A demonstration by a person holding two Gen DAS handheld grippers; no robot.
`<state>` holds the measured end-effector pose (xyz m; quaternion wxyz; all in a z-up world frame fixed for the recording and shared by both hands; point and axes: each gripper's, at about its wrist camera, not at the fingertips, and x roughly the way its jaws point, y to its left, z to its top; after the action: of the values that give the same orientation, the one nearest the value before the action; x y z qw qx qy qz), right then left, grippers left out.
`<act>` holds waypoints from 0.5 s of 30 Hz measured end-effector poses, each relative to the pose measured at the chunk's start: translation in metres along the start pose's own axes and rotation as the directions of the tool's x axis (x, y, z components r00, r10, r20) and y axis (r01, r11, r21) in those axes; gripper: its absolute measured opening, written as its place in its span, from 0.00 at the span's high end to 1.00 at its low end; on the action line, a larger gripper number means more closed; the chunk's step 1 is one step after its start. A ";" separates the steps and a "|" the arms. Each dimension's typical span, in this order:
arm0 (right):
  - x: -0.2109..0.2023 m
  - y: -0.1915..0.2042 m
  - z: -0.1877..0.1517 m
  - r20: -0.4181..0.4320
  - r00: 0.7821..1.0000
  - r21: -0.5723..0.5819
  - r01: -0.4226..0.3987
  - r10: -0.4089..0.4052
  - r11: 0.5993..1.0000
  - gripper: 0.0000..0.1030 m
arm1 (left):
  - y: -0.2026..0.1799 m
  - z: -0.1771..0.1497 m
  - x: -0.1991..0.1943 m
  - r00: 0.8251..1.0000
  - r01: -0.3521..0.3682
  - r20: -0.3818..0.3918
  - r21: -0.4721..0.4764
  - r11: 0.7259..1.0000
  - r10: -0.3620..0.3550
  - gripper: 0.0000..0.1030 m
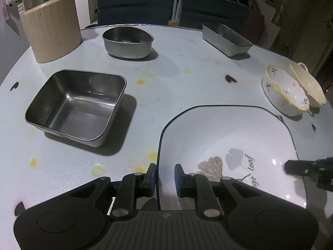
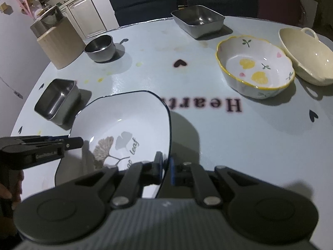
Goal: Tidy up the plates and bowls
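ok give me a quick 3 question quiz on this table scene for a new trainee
1. True or false: both grippers grip the rim of the white square plate.
2. Which dish touches the flower-rimmed bowl?
A. the cream handled dish
B. the round steel bowl
C. the near rectangular steel tray
3. How many steel containers stand on the table, not counting the pot on the beige canister?

Key
1. True: the left gripper straddles one edge, the right gripper another, and the plate looks lifted above its shadow.
2. A
3. Three
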<state>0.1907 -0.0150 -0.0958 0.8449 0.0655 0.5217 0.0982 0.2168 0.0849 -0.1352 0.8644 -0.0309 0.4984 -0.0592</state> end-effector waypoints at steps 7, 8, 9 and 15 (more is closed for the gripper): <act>0.012 -0.005 0.000 -0.042 0.999 0.047 0.013 -0.011 0.999 0.90 | 0.000 -0.001 0.004 0.999 0.025 -0.048 -0.004 1.000 -0.025 0.80; 0.014 -0.005 0.000 -0.047 0.999 0.052 0.014 -0.012 0.999 0.90 | -0.001 -0.002 0.004 0.998 0.025 -0.050 0.001 1.000 -0.025 0.80; 0.015 -0.006 0.000 -0.051 0.999 0.055 0.017 -0.014 0.998 0.90 | -0.001 -0.002 0.004 0.999 0.024 -0.049 0.006 1.000 -0.024 0.80; 0.020 -0.002 0.000 -0.039 0.999 0.037 0.022 -0.021 0.999 0.89 | 0.003 -0.001 0.002 0.999 0.024 -0.046 -0.009 1.000 -0.024 0.80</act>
<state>0.1999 -0.0124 -0.1131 0.8342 0.0737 0.5404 0.0808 0.2172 0.0873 -0.1372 0.8518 -0.0392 0.5179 -0.0684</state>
